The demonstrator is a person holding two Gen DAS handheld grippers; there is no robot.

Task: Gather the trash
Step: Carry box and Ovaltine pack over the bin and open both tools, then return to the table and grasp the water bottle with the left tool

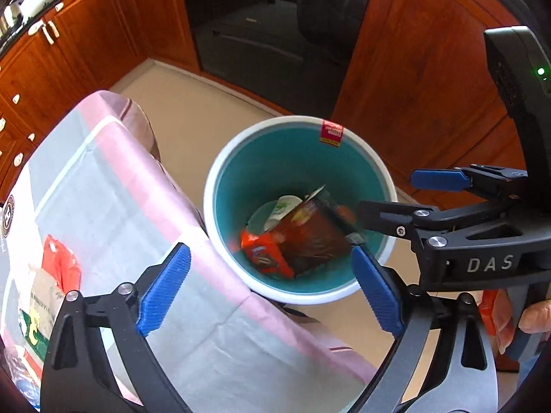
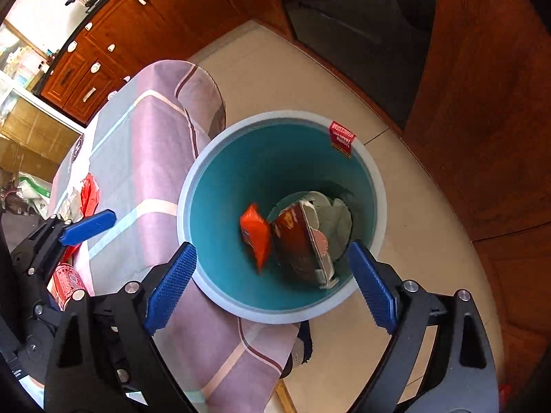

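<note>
Bin beside the counter: orange wrapper, brown packet and paper already inside, both left tongs and right tongs spread empty above it, red wrappers on the counter left to collect.

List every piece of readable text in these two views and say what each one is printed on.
"DAS": on the black body of the right tongs.
Red sticker on the bin rim: white print, too blurred to read.
Paper bag on the table: print too blurred to read.
Red can: lettering unreadable.
</note>
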